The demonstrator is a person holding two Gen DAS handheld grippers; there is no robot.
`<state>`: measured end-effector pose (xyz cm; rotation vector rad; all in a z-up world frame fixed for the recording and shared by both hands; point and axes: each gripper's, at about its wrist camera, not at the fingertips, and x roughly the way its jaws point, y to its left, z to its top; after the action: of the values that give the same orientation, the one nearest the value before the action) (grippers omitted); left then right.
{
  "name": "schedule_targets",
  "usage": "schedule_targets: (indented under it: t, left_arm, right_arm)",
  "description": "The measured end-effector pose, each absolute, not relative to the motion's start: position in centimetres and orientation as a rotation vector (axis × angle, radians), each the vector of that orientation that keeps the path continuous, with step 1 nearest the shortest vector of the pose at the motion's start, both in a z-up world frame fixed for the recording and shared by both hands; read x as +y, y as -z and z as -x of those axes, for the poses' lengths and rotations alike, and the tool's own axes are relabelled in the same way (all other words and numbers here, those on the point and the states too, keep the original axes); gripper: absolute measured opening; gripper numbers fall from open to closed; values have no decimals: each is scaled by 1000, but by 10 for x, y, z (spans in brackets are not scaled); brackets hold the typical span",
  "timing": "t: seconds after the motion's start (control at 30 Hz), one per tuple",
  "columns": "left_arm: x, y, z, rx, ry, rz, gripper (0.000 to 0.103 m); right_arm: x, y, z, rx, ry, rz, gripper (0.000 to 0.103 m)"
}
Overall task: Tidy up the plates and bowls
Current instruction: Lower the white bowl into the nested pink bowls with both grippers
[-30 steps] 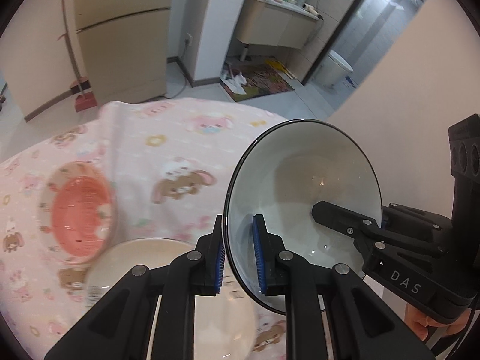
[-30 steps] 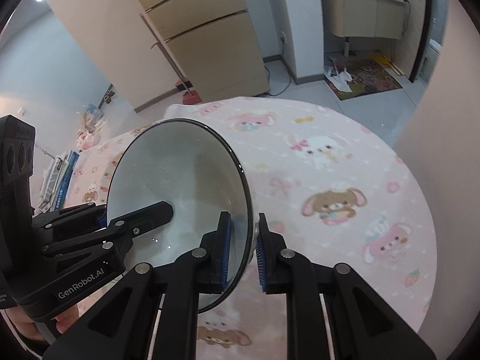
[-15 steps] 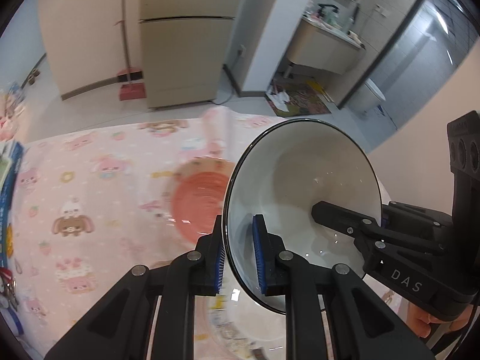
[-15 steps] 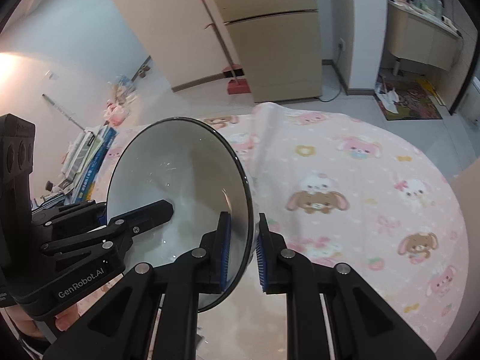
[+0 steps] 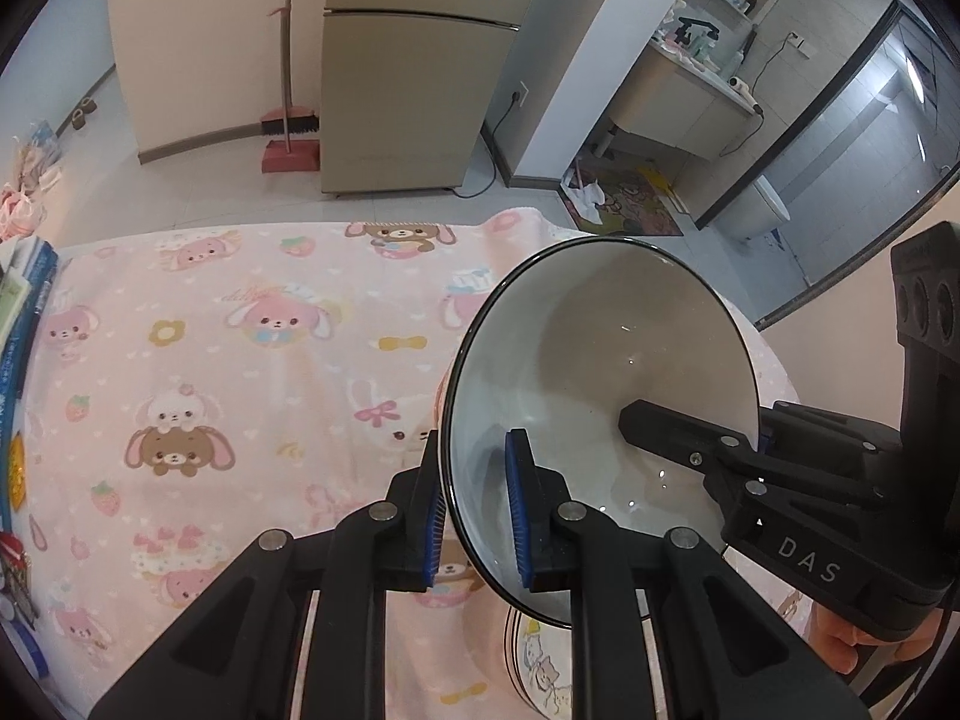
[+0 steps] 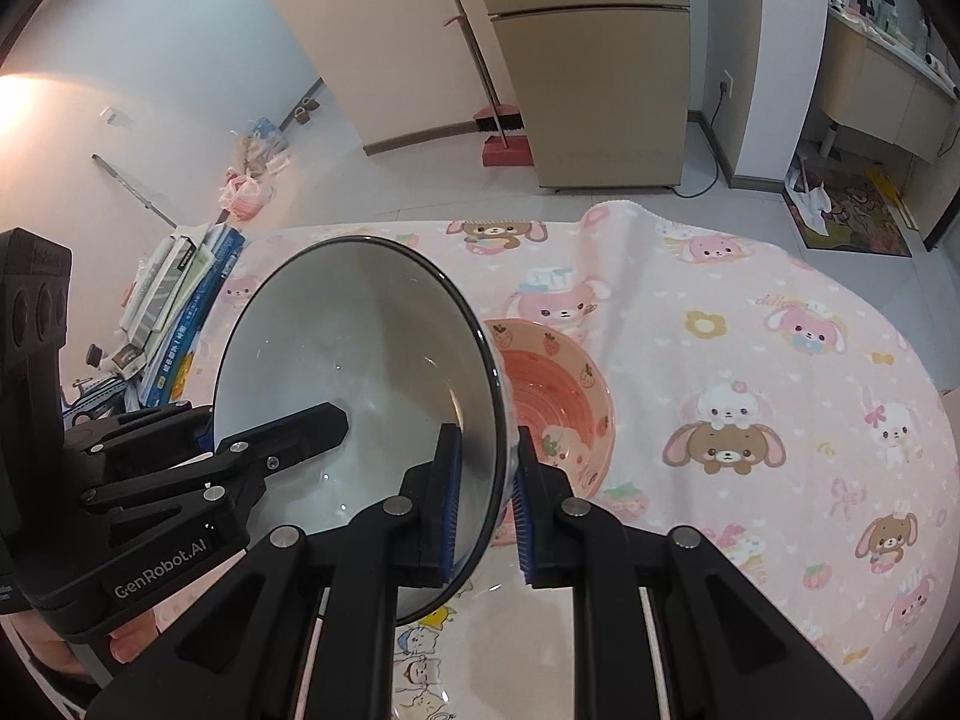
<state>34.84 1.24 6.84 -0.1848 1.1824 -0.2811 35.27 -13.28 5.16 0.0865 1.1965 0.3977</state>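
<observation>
We see a pale grey-white bowl (image 5: pixel 600 372) with a thin black rim, a salmon-pink bowl (image 6: pixel 555 402) dotted with strawberries, and a cream plate (image 6: pixel 480 654) edged with cartoon animals, all over a pink tablecloth (image 5: pixel 240 390) printed with bunnies, bears and bows. Blue pads (image 5: pixel 516 510) line black grippers.

The left gripper (image 5: pixel 477 510) clamped the dark rim of a white bowl (image 5: pixel 600 384), the right gripper (image 5: pixel 636 420) gripping its far side, above a pink cartoon tablecloth (image 5: pixel 240 360).
</observation>
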Motion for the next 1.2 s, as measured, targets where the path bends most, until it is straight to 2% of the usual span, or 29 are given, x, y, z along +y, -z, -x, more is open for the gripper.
schedule_targets:
  t: [0.6,1.2]
  left_arm:
    - [1,-27,-366,1211,233,85,18]
    - [-23,-13,-365,1167,199,-63,19]
  right_arm:
    - [-125,-12,-368,1250,-358,-54,16]
    - [-110,-9,-356,1098,-251,305,16]
